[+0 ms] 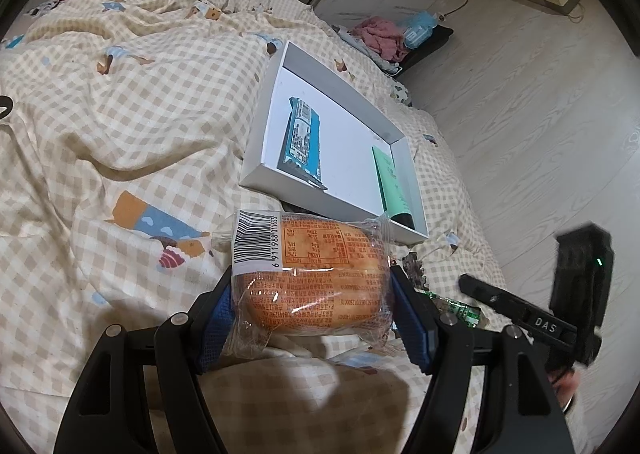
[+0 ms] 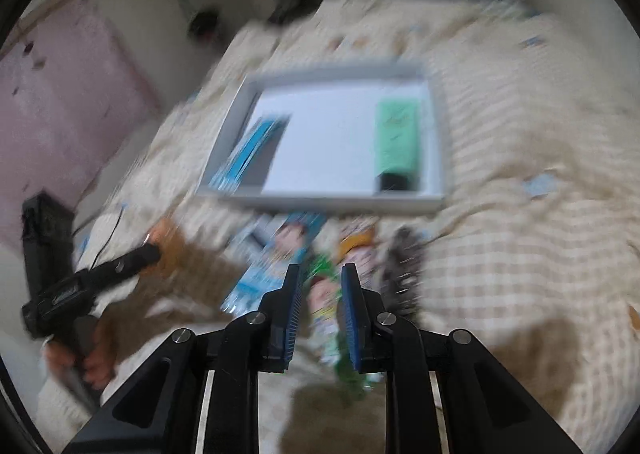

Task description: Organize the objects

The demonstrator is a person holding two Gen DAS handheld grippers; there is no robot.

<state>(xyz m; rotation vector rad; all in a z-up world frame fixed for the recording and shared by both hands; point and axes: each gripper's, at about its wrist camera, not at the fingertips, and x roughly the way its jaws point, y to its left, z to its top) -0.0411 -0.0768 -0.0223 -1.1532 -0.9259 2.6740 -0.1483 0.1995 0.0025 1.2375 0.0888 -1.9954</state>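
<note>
Bed (image 1: 100, 113) carries a white box (image 1: 256, 157) near its right edge, holding a blue packet (image 1: 302, 137) and a green tube (image 1: 390, 181). Left gripper (image 1: 312, 290) clamps a wrapped bun (image 1: 316, 274) just short of the box's near wall. Risks: the soft bun crushing, slick film sliding out, or its hanging wrap catching that wall. Right gripper (image 2: 320, 310) is narrow, apparently empty over loose packets (image 2: 320, 278); blur hides it, and a blind close could mis-grab.

A bed (image 1: 120, 113) covered in a rumpled checked quilt carries a shallow white box (image 1: 256, 157). Near the box on the quilt lie a green snack packet (image 1: 460, 308), a blue packet (image 2: 260, 278) and a dark spiky item (image 2: 400, 270), all blurred.
</note>
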